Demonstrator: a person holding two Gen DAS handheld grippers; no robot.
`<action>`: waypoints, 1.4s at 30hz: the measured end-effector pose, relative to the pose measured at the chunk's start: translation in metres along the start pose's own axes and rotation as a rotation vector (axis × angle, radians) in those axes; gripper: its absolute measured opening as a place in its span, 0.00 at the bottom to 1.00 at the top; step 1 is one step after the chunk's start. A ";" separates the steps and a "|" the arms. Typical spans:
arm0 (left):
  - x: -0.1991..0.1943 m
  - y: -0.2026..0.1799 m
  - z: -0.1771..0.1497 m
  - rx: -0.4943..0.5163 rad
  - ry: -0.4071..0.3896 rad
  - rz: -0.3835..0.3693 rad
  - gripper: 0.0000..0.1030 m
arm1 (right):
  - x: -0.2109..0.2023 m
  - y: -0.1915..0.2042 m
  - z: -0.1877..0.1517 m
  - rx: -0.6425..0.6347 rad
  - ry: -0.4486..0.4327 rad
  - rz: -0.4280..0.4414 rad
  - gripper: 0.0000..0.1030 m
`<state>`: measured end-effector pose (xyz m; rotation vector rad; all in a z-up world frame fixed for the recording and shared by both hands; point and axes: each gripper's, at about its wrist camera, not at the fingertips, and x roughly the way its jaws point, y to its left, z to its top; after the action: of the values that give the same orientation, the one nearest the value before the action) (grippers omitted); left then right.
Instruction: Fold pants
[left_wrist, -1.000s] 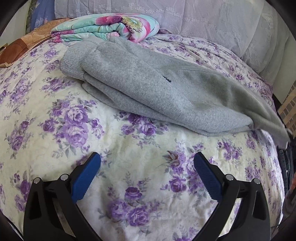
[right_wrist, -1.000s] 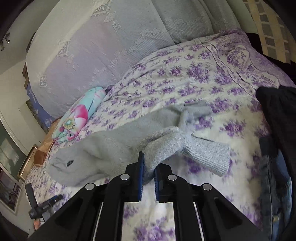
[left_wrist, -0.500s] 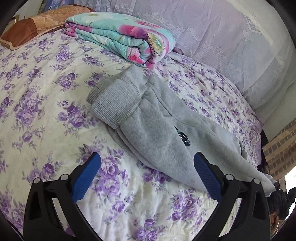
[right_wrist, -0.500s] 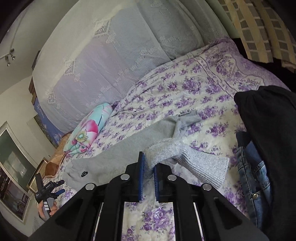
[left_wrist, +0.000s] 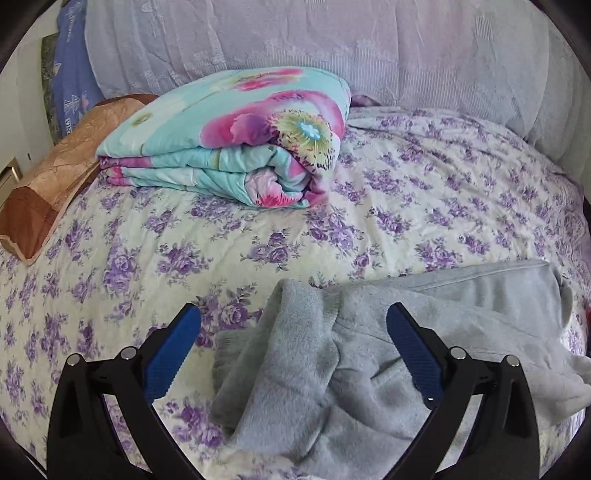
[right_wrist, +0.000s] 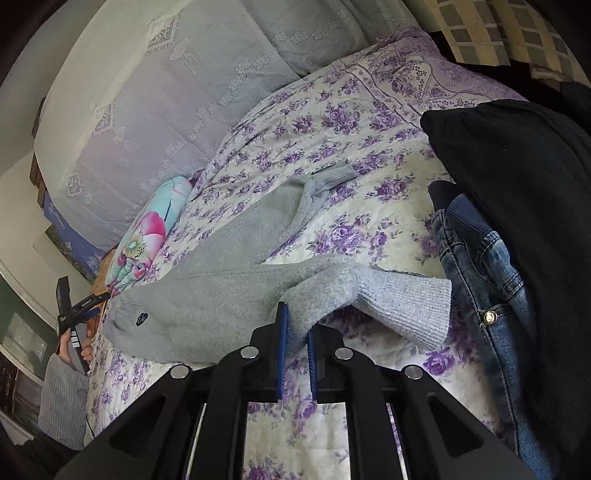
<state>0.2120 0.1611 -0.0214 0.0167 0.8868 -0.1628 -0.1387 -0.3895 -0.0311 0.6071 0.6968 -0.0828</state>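
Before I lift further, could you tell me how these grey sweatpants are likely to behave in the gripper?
Probably floppy: the grey sweatpants sag to the floral bedspread on both sides of the right gripper, which is shut on one leg. The thick fleece looks grippy rather than slippery, so it should hold. The free ribbed cuff will likely dangle and drag.

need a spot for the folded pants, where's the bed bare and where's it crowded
Bare bedspread lies in front of the folded floral quilt, between it and the grey pants, and beside the brown pillow. Crowded: the jeans and black garment sit right beside the pant cuff.
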 end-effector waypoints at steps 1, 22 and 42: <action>0.009 0.001 0.001 0.002 0.028 -0.030 0.96 | 0.000 0.000 0.001 -0.001 0.003 0.001 0.10; -0.067 0.038 -0.069 -0.077 -0.056 -0.306 0.14 | 0.009 -0.012 0.005 0.042 0.004 0.016 0.10; -0.039 0.003 -0.052 0.011 -0.132 -0.269 0.09 | 0.015 -0.019 0.011 0.063 -0.030 0.030 0.10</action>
<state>0.1478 0.1739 -0.0245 -0.1025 0.7538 -0.4154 -0.1253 -0.4092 -0.0432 0.6753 0.6576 -0.0865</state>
